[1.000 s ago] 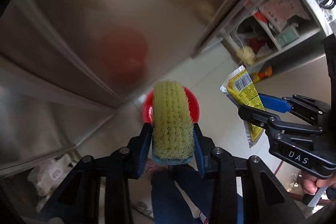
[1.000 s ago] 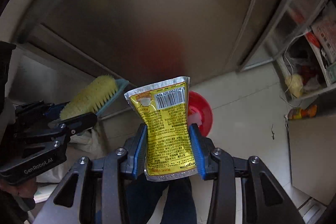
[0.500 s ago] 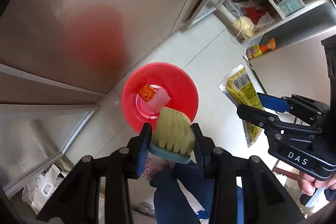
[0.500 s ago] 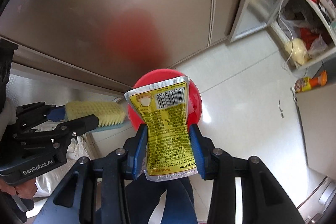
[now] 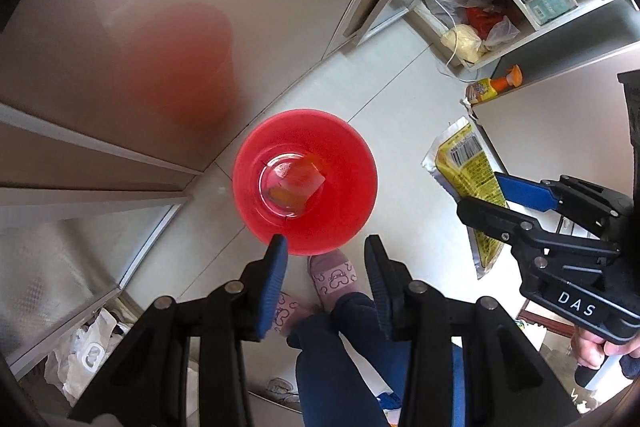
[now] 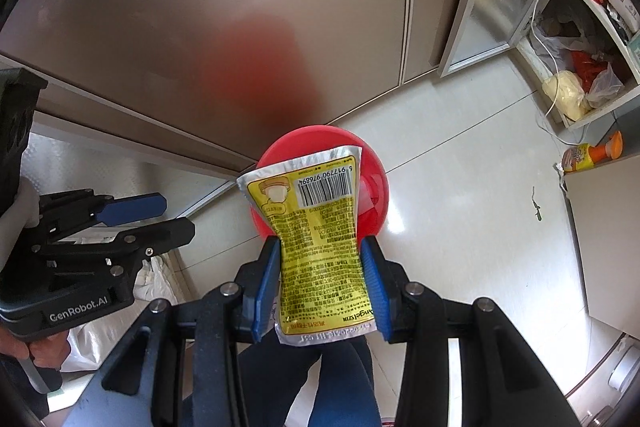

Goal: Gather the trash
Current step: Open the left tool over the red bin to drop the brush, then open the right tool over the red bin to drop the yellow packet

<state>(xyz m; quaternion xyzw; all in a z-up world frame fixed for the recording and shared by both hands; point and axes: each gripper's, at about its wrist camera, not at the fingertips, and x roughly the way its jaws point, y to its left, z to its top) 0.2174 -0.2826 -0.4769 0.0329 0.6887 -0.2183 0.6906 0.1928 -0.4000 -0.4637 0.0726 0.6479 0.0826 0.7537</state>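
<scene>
Presently: two tools, one yellow pouch, one red bin.
Left tool: spread, nothing between its pads, above the red bin on the floor; scraps lie inside, uncountable. Right tool: pinching the one yellow pouch over the bin.
</scene>
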